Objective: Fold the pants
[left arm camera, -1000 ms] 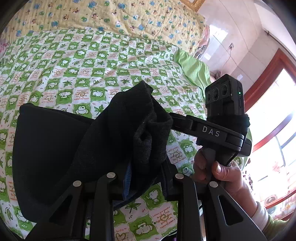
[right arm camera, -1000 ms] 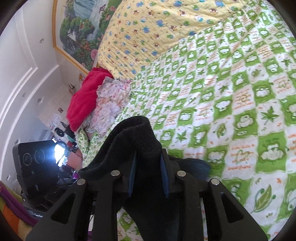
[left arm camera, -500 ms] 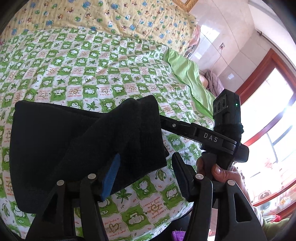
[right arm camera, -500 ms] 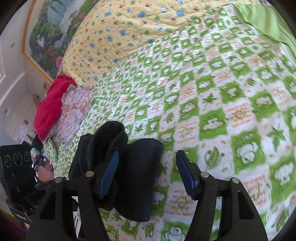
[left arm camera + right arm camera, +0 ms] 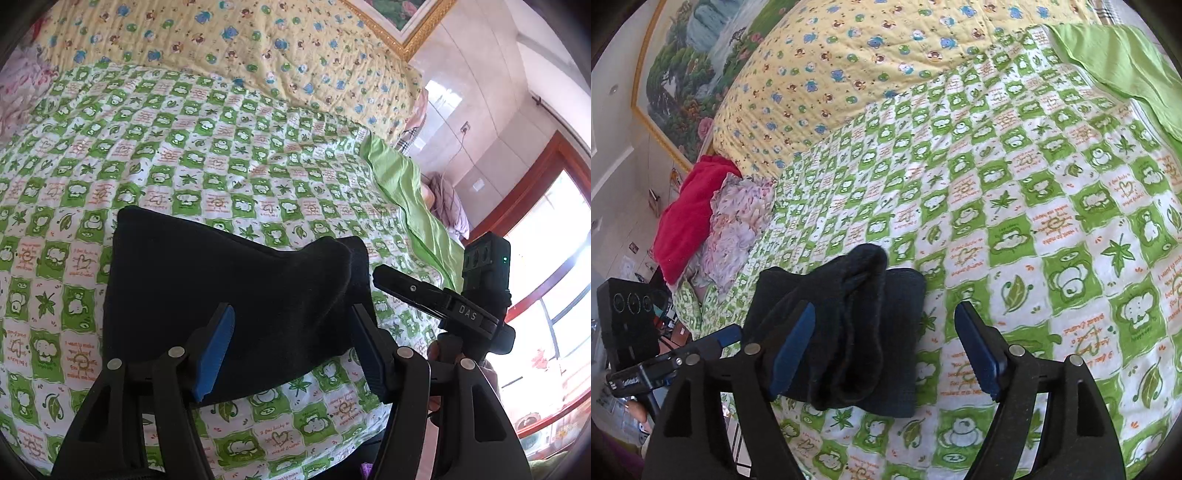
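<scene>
The black pants [image 5: 229, 295] lie folded in a thick bundle on the green-checked bedspread [image 5: 184, 147], near the bed's front edge. My left gripper [image 5: 291, 350] is just in front of them, its jaws opening; its blue pads [image 5: 218, 347] stand clear of the cloth. The right wrist view shows the same pants [image 5: 857, 332] with a raised fold on top. My right gripper [image 5: 886, 354] is also opening, its left pad [image 5: 794, 347] close beside the fold without pressing it. Each gripper shows in the other's view: the right gripper [image 5: 436, 302] and the left gripper [image 5: 665, 365].
A yellow quilt [image 5: 221, 44] covers the head of the bed. Red cloth [image 5: 687, 214] and floral cloth [image 5: 735, 229] are piled at one side, a plain green sheet [image 5: 406, 192] at the other. A person's hand [image 5: 443, 354] holds the right gripper by a window [image 5: 554, 266].
Both grippers were shut on the lifted pants fold; both have since opened and drawn back. The pants have dropped flat onto the bedspread.
</scene>
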A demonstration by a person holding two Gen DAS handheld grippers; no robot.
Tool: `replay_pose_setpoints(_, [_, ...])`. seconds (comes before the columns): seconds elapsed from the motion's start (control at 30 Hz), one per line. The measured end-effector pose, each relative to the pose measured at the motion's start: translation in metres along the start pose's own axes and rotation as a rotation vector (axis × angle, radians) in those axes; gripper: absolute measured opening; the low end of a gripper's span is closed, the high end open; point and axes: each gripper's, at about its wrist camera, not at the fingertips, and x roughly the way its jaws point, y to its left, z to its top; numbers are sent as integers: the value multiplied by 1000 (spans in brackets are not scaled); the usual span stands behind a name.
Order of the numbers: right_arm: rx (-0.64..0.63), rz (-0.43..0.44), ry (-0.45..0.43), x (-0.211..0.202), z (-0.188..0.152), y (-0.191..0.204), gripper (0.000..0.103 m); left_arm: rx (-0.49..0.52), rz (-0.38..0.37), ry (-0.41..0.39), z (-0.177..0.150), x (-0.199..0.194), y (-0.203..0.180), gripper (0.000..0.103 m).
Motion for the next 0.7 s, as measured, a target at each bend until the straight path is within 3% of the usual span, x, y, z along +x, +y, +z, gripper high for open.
replay_pose_setpoints(0.37, [-57,-22,5,0,-3,28,87,-66,46,-33,3,-11,28,69])
replay_pose_setpoints(0.7, [-12,-33,53,10,-16,29,88,-116,77,-39,4,-11,51,71])
